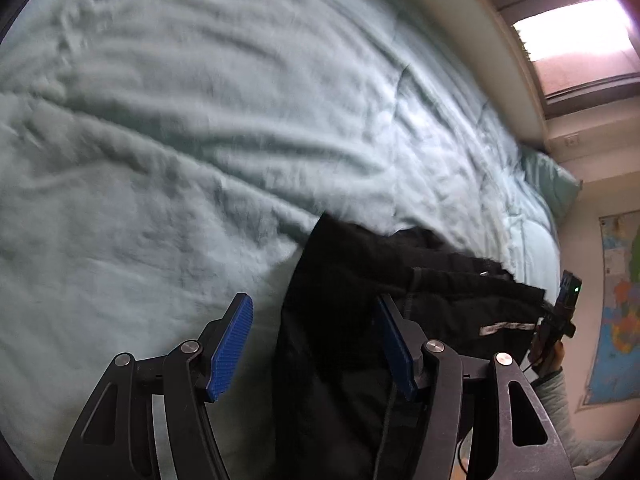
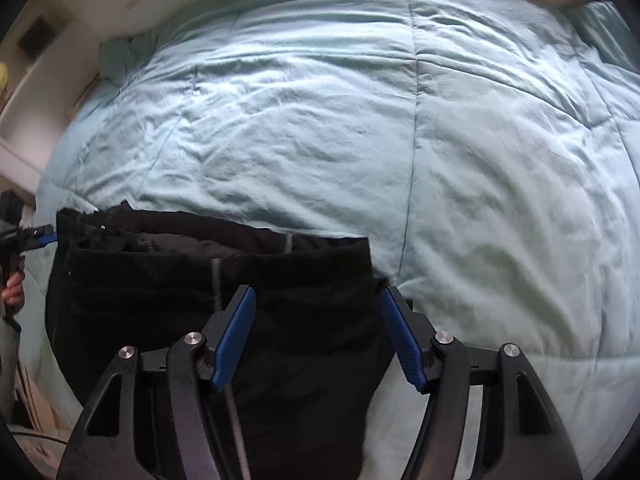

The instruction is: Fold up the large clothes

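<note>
L gripper [image 1: 316, 344] is spread wide w/ nothing pinched, its blue pads [image 1: 232, 344] hovering over the black garment's [image 1: 400, 300] one end and the pale teal comforter [image 1: 200, 120] just beside it. The garment lies bunched along the near edge of the bed, a gray seam stripe [image 2: 216, 276] running down it, comforter wrinkled all round it out to the far edge. R gripper [image 2: 318, 336] is likewise released, holding nothing, above the garment's other end near the bed's near edge; window [image 1: 568, 32] and wall map [image 1: 616, 312] beyond the bed's side.
</note>
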The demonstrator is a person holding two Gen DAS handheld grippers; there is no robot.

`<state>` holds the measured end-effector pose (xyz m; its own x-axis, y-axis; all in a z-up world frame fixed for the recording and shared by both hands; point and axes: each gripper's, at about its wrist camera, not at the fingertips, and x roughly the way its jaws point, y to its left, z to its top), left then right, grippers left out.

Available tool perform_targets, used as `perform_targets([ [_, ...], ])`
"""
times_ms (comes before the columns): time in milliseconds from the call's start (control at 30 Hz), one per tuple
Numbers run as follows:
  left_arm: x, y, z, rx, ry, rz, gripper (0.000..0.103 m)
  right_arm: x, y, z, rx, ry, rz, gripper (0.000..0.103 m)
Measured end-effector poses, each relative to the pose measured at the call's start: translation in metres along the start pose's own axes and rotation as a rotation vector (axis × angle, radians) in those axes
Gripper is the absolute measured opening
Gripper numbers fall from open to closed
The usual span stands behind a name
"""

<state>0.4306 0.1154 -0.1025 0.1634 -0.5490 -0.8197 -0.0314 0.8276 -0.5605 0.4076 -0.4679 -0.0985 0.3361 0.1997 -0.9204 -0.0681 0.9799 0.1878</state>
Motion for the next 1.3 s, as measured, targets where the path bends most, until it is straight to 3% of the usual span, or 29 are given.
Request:
perform_targets([
  [167,0.035,-0.007,0.003,0.025,0.083,-0.032,0.064,0.030,-0.018,0.009,0.000,0.054,0.033,0.070],
  [367,0.053,-0.021,0.007,0.048,0.076,-0.038,0.064,0.065,-0.035,0.013,0.077,0.121,0.260,0.070],
  [400,0.053,-0.025,0.007,0.060,0.065,-0.036,0.053,0.067,-0.036,0.012,0.081,0.113,0.272,0.061],
  [433,0.052,-0.029,0.006,0.080,0.057,-0.031,0.043,0.065,-0.037,0.011,0.091,0.089,0.278,0.032],
  [467,0.049,-0.034,0.004,0.109,0.043,-0.007,0.036,0.060,-0.038,0.009,0.103,0.063,0.287,0.030],
  [600,0.022,-0.043,-0.009,0.145,-0.048,0.017,0.019,0.016,-0.029,-0.008,0.107,-0.098,0.153,0.019],
  [667,-0.008,-0.047,-0.014,0.123,-0.124,-0.054,0.012,-0.019,-0.019,-0.019,0.100,-0.187,0.065,0.017],
  [767,-0.047,-0.074,-0.012,0.167,-0.223,-0.150,0.012,-0.070,-0.005,-0.029,0.081,-0.291,-0.030,0.015],
  [833,-0.064,-0.111,-0.001,0.265,-0.289,-0.124,0.012,-0.095,-0.001,-0.029,0.061,-0.331,-0.109,0.015],
  [933,-0.058,-0.136,0.027,0.295,-0.331,-0.051,0.012,-0.109,-0.004,-0.009,0.068,-0.360,-0.199,0.015],
  [1067,0.000,-0.108,0.066,0.165,-0.245,0.026,0.012,-0.073,-0.017,0.022,0.106,-0.303,-0.240,0.015],
  [1167,0.059,-0.058,0.069,-0.006,-0.080,0.087,0.014,0.000,-0.034,0.031,0.126,-0.130,-0.234,0.014],
  [1233,0.084,-0.031,0.061,-0.068,-0.037,0.064,0.017,0.037,-0.042,0.026,0.158,-0.047,-0.220,0.015],
  [1300,0.089,-0.016,0.057,-0.114,-0.064,-0.007,0.018,0.059,-0.050,0.017,0.199,-0.017,-0.199,0.016],
])
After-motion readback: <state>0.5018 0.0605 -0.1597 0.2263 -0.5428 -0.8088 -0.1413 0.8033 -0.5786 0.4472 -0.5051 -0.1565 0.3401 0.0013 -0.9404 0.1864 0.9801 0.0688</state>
